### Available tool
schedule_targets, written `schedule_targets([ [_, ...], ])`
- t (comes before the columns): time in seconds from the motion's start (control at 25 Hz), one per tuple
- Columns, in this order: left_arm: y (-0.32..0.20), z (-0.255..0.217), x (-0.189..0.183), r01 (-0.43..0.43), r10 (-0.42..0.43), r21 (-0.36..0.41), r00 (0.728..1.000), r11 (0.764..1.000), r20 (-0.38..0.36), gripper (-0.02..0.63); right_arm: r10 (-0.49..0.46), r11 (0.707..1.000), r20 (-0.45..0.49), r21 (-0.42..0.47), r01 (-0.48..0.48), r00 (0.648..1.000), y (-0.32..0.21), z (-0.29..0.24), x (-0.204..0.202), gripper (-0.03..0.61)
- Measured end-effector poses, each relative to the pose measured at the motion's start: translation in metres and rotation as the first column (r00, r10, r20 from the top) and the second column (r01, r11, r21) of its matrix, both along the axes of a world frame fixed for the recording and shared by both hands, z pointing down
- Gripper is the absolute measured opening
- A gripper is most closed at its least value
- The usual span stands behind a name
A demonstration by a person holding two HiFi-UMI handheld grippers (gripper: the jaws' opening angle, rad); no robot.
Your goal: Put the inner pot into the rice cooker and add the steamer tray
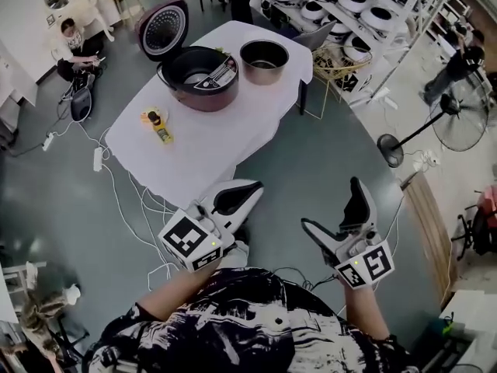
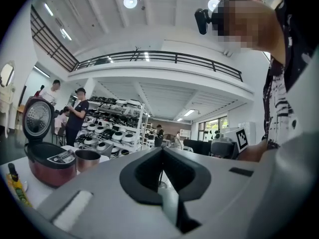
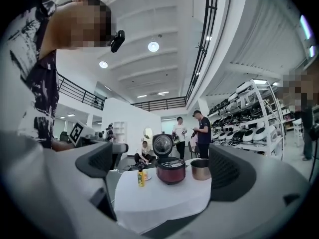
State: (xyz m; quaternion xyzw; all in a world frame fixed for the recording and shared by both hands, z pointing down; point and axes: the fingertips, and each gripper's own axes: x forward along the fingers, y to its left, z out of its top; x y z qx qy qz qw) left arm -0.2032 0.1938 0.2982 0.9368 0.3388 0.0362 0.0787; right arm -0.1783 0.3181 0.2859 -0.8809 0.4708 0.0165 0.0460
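White-clothed table [image 1: 198,150] stands well ahead of both grippers, bearing the rice cooker [image 1: 200,78] with its lid up; the inner pot [image 1: 264,59] sits just right of it, apart. Left gripper [image 1: 248,186] is clenched on nothing and right gripper [image 1: 331,203] is released, jaws wide, both over bare grey floor [image 1: 311,154] short of the table's near edge. Cooker shelving [image 1: 349,6] lies beyond on the right, a floor fan [image 1: 458,115] far right, and cables [image 1: 116,196] trail left of the left gripper.

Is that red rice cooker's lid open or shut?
Open: the lid stands raised behind the rice cooker, its inside showing.
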Motion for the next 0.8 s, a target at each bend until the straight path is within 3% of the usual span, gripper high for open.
schedule_targets([
  [0.36, -0.054, -0.008, 0.119, -0.079, 0.079, 0.001, 0.997, 0.997, -0.007, 0.005, 0.09, 0.996, -0.023, -0.026, -0.091, 0.996, -0.051, -0.015, 0.111, 0.549],
  [0.8, -0.035, 0.0, 0.212, -0.109, 0.109, 0.007, 0.994, 0.994, 0.006, 0.005, 0.111, 0.993, -0.004, -0.031, -0.111, 0.994, -0.034, -0.003, 0.207, 0.549],
])
